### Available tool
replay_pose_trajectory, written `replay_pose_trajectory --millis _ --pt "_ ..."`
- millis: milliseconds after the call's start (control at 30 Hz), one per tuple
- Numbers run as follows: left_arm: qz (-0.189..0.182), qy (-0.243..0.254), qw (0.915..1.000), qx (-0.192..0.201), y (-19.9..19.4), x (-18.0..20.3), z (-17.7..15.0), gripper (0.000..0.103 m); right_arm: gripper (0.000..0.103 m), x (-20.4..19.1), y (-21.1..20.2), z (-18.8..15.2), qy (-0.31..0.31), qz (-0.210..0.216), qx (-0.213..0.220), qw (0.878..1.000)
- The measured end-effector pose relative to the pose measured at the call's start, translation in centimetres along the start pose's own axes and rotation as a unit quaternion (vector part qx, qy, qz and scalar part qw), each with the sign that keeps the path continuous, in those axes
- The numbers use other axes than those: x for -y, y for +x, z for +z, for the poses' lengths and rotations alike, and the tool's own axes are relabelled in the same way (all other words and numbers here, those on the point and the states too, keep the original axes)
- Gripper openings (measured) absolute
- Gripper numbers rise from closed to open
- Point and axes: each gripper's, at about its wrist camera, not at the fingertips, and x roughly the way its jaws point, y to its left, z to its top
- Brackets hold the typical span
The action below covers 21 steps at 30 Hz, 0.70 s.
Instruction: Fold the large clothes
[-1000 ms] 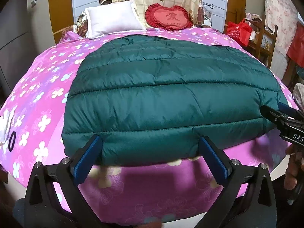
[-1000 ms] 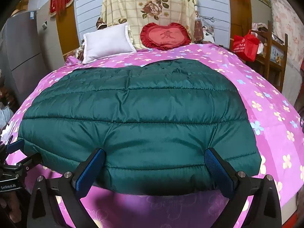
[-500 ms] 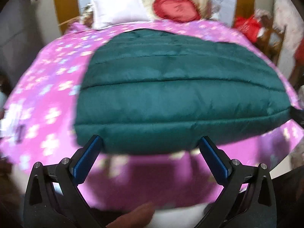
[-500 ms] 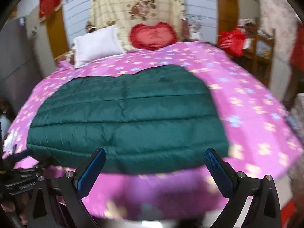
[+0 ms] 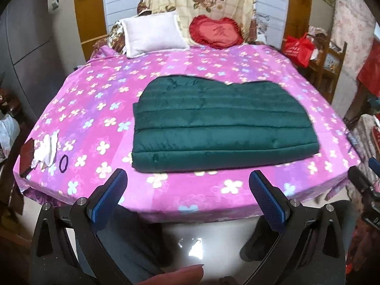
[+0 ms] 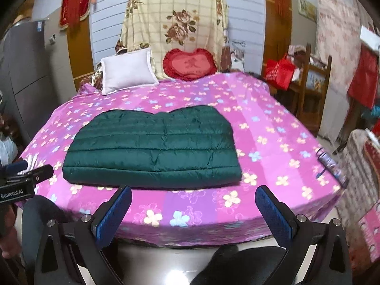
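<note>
A dark green quilted down jacket (image 5: 220,123) lies folded into a flat rectangle on the pink flowered bed (image 5: 99,109); in the right wrist view the jacket (image 6: 154,147) sits near the front edge of the bed (image 6: 273,128). My left gripper (image 5: 188,192) is open and empty, held back from the bed's front edge, well short of the jacket. My right gripper (image 6: 193,210) is also open and empty, off the front edge. The left gripper's body (image 6: 21,180) shows at the left of the right wrist view.
A white pillow (image 5: 152,34) and a red heart cushion (image 5: 217,32) lean at the headboard. White cloth, a dark wallet and a hair tie (image 5: 63,163) lie at the bed's left corner. A wooden chair with a red bag (image 6: 280,71) stands right. The person's legs (image 5: 133,242) are below.
Both grippers have pulled back and up from the jacket's front edge to beyond the bed's edge. The jacket now lies farther away and looks smaller.
</note>
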Motion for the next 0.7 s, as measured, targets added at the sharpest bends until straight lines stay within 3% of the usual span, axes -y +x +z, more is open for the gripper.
replay_pose_trajectory --millis 200,700 --pt "-0.005 -0.002 0.9999 0.014 -1.6 0.7 0.1 0.102 0.103 0.2 -1.7 0.2 -0.003 0.0 0.01 1.0" --pt "-0.01 0.002 0.9999 0.009 -0.7 1.0 -0.1 0.103 0.103 -0.1 -0.2 0.1 -0.001 0.009 -0.008 1.0"
